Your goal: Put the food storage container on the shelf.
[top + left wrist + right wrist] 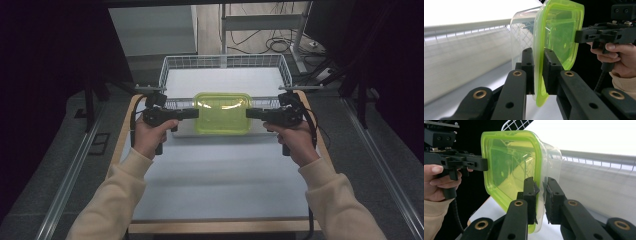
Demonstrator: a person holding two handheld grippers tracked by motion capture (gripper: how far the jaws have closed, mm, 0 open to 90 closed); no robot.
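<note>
Two tools hold a green-lidded box between them, just in front of a wire basket.

The left tool (192, 113) is clamped on the left rim of the box (223, 113), its jaws pinching the green lid (559, 32) edge in the left gripper view; the right tool (251, 113) grips the opposite rim the same way, jaws closed on the lid's edge above the clear tub (550, 160). The box hangs level between both tools over the white surface (220, 170). Directly beyond the tools stands the white wire basket (225, 62), its near wall just behind the box. Past the basket lie cables (280, 42) and a metal frame leg (299, 47) on the floor.
</note>
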